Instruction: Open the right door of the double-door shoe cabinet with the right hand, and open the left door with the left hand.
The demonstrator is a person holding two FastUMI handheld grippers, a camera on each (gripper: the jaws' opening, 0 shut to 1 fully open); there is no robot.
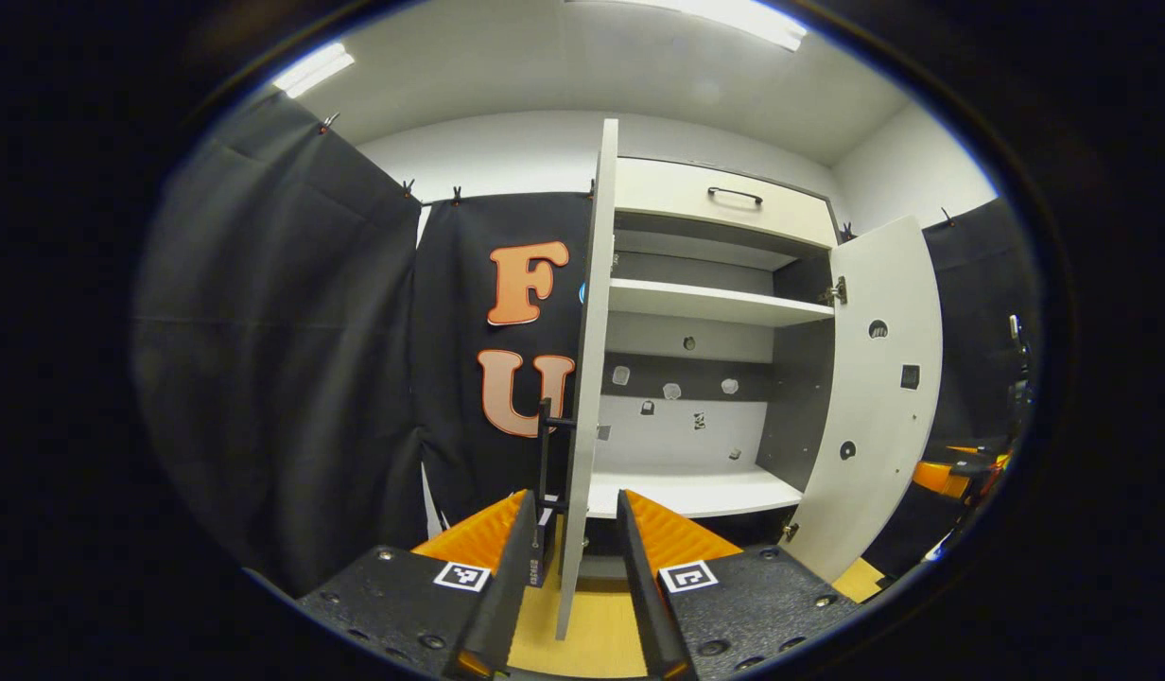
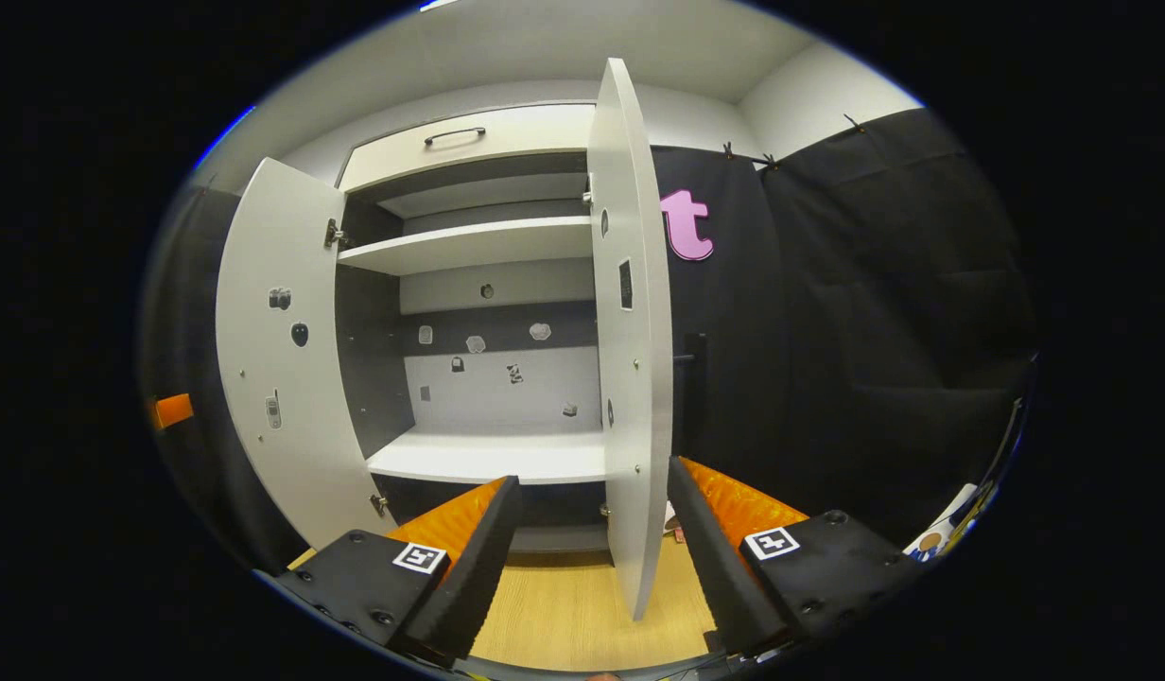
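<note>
Standing open: flat, smooth cabinet doors (image 1: 587, 378), matte shelves (image 1: 705, 303).

Left door (image 1: 587, 378) between jaws; right door (image 1: 871, 397) rightward.

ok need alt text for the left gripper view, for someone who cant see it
A white double-door shoe cabinet stands wide open, its left door seen edge-on between the left gripper's spread fingers, which do not press on it. The right door is swung fully out. Inside are bare white shelves, with a closed drawer with a dark handle above.
</note>
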